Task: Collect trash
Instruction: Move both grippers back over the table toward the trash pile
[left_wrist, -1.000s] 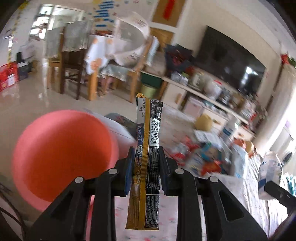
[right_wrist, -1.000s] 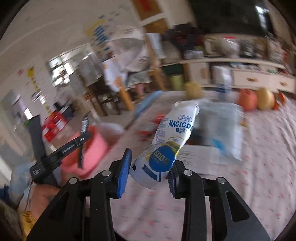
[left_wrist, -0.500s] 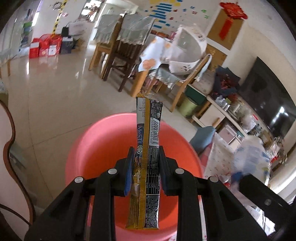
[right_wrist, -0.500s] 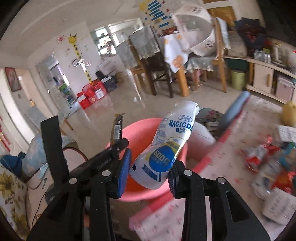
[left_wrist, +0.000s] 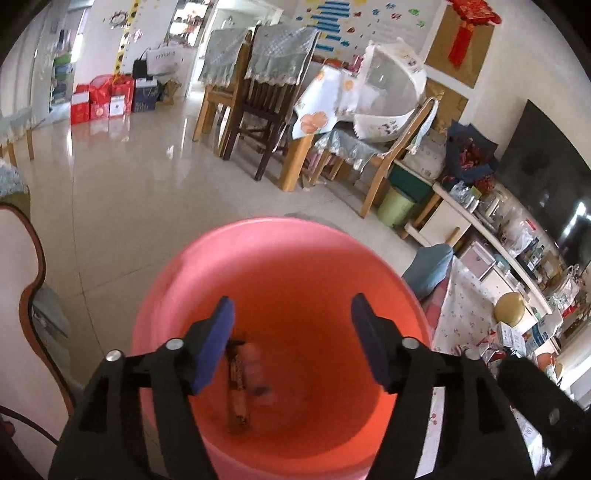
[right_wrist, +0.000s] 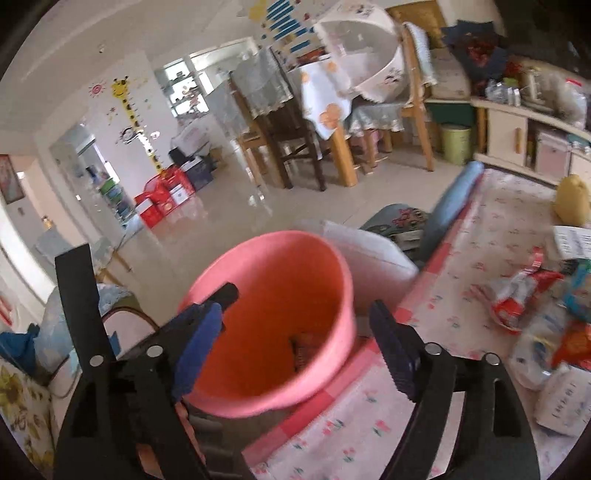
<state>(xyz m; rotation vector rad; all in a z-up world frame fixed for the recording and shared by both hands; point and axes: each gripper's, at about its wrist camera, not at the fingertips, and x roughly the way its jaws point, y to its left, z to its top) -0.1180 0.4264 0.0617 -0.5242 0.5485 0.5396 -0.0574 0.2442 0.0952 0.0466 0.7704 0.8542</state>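
Observation:
A pink bucket (left_wrist: 280, 266) stands beside the table; it also shows in the right wrist view (right_wrist: 273, 258). My left gripper (left_wrist: 291, 343) is open and empty right above the bucket's mouth. A gold and black wrapper (left_wrist: 238, 391) lies on the bucket's bottom with a blurred pale object (left_wrist: 258, 369) beside it. My right gripper (right_wrist: 295, 347) is open and empty, over the bucket's near rim. The wrapper shows faintly inside the bucket in the right wrist view (right_wrist: 301, 350). Part of the left gripper's arm (right_wrist: 207, 306) reaches over the bucket's left rim.
Loose wrappers and packets (right_wrist: 517, 295) lie on the floral tablecloth (right_wrist: 491, 221) to the right. A blue roll (right_wrist: 454, 199) lies at the table's far edge. Chairs and a dining table (left_wrist: 306, 122) stand across the tiled floor. A TV shelf (left_wrist: 498, 236) runs along the right wall.
Both grippers opened. The wrapper left my left gripper and lies in the bucket. The white bottle left my right gripper and is no longer clearly seen.

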